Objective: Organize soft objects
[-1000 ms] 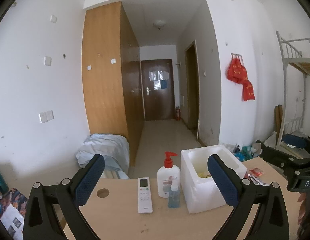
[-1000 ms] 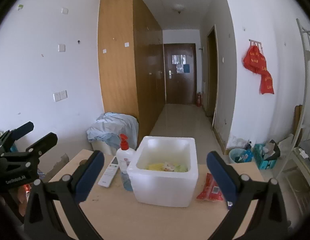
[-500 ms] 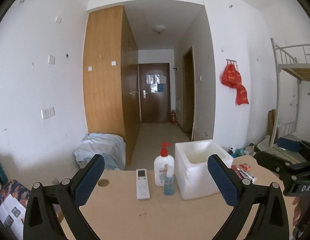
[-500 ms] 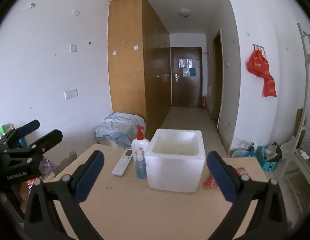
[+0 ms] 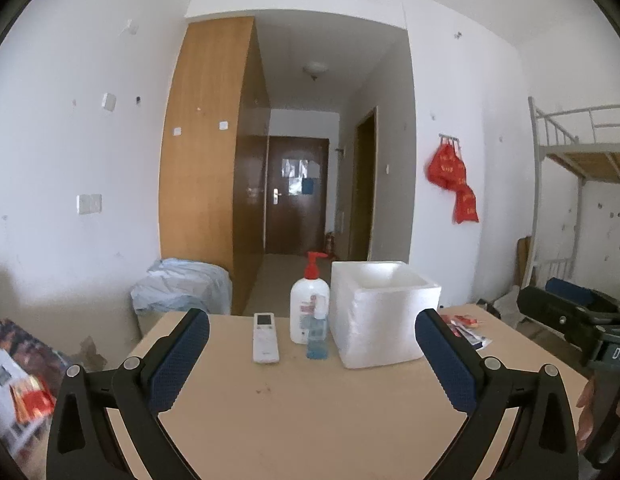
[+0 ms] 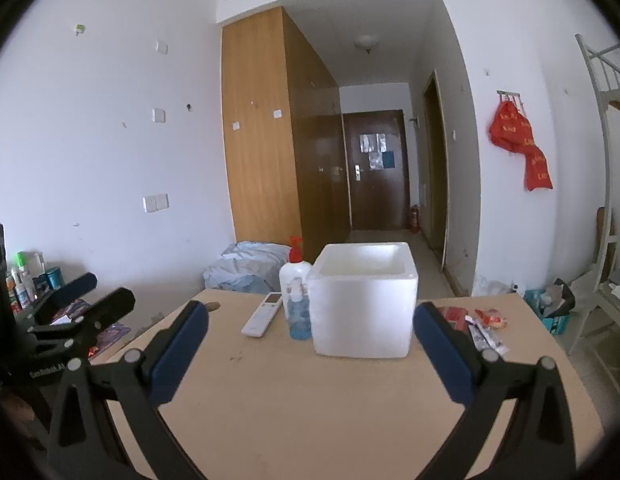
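Both grippers, left gripper (image 5: 311,354) and right gripper (image 6: 311,350), have backed away from the foam box (image 6: 363,300), jaws spread and empty, so sorting looks finished.

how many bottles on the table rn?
2. A white pump bottle with a red top stands left of the foam box; a small blue bottle stands just in front of it, beside the remote. Anything behind the box would be hidden.
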A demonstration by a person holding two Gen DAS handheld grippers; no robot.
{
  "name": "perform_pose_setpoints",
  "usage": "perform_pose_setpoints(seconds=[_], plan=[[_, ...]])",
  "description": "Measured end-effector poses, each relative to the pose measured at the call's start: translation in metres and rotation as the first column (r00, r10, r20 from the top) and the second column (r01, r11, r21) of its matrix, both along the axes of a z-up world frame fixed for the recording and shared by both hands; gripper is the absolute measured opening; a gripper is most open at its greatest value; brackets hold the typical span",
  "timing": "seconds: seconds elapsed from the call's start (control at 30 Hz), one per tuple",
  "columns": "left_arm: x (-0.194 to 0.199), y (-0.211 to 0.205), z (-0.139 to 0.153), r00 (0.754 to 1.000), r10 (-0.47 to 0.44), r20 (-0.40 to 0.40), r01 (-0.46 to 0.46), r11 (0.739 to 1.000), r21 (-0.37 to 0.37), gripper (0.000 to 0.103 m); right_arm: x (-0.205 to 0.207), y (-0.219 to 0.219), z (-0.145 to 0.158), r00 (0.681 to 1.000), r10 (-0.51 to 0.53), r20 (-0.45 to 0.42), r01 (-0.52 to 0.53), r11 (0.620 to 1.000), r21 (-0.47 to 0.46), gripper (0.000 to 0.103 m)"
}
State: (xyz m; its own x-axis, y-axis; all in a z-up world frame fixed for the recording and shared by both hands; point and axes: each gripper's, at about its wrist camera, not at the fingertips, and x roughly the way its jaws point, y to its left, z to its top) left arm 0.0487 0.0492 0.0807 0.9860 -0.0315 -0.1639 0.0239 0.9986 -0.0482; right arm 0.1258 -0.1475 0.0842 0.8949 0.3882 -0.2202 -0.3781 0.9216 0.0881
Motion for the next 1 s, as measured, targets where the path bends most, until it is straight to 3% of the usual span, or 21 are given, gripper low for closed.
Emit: perform_pose_setpoints(seconds=[0.23,0.57,0.83,1.0], plan=[[-0.020,-0.004,-0.036,1.000,0.014,0.028,-0.014,1.000,-0.001,0.103,-0.011,-0.010,-0.030,1.000,0.011,-0.016,-0.010,0.999,0.048,0.103],[-0.037,-0.012,-0.064,0.998,0.028,0.052,-0.029,0.999,0.033,0.103,-0.033,-0.005,-0.060,0.999,-0.038,0.010,0.038,0.999,0.018,0.103],[-0.031,-0.014,-0.079,0.999,0.028,0.028,-0.029,0.999,0.042,0.103,-0.037,-0.011,-0.078,0.996,-0.082,0.028,0.081,0.996,0.043,0.103],[-0.024,-0.011,-0.085,0.999,0.051,-0.005,-0.051,0.999,-0.004,0.103,-0.033,-0.013,-0.080,0.996,-0.086,-0.012,0.086,0.995,0.043,0.103]])
